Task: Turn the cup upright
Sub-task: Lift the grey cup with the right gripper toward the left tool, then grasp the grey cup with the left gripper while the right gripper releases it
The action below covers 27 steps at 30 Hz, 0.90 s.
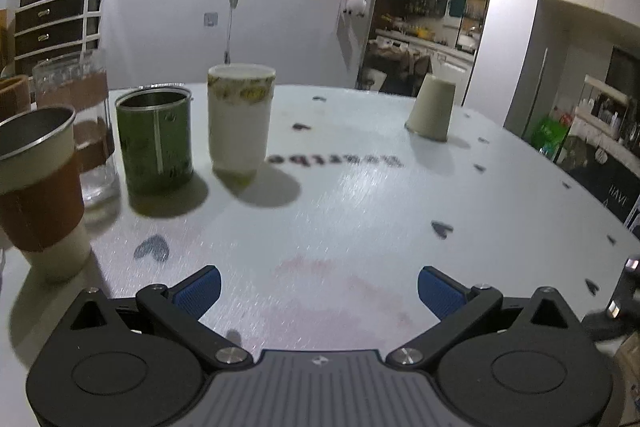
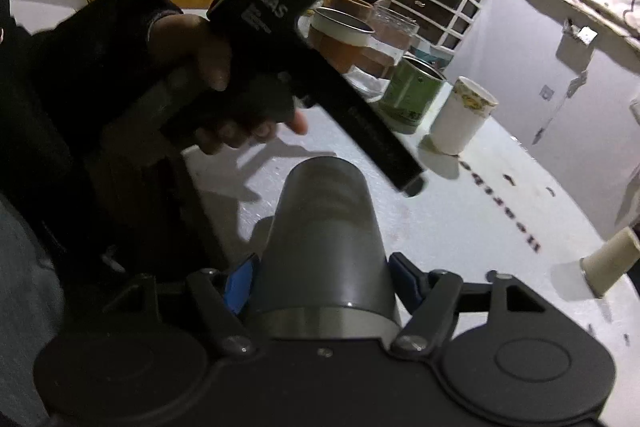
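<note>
My right gripper [image 2: 322, 279] is shut on a dark grey metal cup [image 2: 324, 239], held above the white table [image 2: 460, 227] with its silver rim toward the camera and its closed base pointing away. My left gripper [image 1: 318, 287] is open and empty, low over the near part of the table [image 1: 340, 219]; its body [image 2: 288, 39] shows in the right wrist view, held in a hand. A cream cup [image 1: 432, 107] stands upside down at the far right of the table; it also shows in the right wrist view [image 2: 610, 261].
Upright at the left stand a white floral cup [image 1: 240, 119], a green tin [image 1: 156, 139], a glass jar [image 1: 76, 115] and a cup with a brown sleeve [image 1: 40, 187]. The table's far edge curves round, with a kitchen behind.
</note>
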Tool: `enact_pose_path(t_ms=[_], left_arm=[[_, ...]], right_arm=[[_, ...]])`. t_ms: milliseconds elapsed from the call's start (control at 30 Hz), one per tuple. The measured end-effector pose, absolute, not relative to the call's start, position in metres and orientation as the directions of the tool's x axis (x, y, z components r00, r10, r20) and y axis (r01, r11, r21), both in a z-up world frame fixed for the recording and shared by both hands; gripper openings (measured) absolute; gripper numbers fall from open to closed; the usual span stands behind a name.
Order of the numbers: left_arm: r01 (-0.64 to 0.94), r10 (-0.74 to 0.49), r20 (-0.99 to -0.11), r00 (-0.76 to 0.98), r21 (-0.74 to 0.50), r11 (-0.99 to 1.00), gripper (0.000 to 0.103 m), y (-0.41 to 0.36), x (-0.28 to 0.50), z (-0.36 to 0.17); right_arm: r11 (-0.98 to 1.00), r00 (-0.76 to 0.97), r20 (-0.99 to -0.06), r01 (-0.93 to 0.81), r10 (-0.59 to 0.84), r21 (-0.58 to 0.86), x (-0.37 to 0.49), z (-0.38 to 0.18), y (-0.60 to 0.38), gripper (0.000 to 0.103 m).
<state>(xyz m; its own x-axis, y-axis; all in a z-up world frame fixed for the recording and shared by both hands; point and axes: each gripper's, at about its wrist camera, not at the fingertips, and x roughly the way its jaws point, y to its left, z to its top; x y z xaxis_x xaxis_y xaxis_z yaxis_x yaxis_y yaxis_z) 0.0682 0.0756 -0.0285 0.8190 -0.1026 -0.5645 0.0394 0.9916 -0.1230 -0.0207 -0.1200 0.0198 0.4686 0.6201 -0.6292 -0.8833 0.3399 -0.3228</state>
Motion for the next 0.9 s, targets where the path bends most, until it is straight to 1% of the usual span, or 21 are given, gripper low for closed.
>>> enact_pose_path(t_ms=[100, 167, 200, 367, 533, 667, 900], left_arm=[[0.06, -0.135, -0.565, 0.814, -0.15, 0.987, 0.103, 0.082, 0.061, -0.031], [0.075, -0.15, -0.563, 0.812, -0.153, 0.985, 0.103, 0.084, 0.057, -0.031], [0.084, -0.157, -0.563, 0.811, -0.153, 0.985, 0.103, 0.084, 0.056, -0.031], [0.094, -0.174, -0.568, 0.805, -0.167, 0.981, 0.103, 0.085, 0.048, -0.028], [0.128, -0.209, -0.576, 0.79, -0.179, 0.976, 0.103, 0.082, 0.039, -0.027], [0.131, -0.205, -0.584, 0.785, -0.166, 0.977, 0.103, 0.077, 0.039, -0.029], [0.138, -0.221, -0.585, 0.78, -0.183, 0.973, 0.103, 0.075, 0.035, -0.026]], right_arm=[[0.383, 0.508, -0.625, -0.861, 0.593, -0.335, -0.019, 0.019, -0.125, 0.074], [0.409, 0.525, -0.624, -0.849, 0.578, -0.335, -0.018, 0.017, -0.128, 0.079], [0.416, 0.529, -0.624, -0.846, 0.575, -0.334, -0.017, 0.016, -0.129, 0.08], [0.452, 0.561, -0.616, -0.823, 0.552, -0.344, -0.016, 0.014, -0.137, 0.086], [0.542, 0.633, -0.594, -0.761, 0.497, -0.357, -0.008, 0.011, -0.15, 0.086], [0.614, 0.658, -0.582, -0.724, 0.477, -0.315, 0.003, 0.012, -0.162, 0.085], [0.691, 0.696, -0.575, -0.664, 0.431, -0.286, 0.014, 0.004, -0.165, 0.085]])
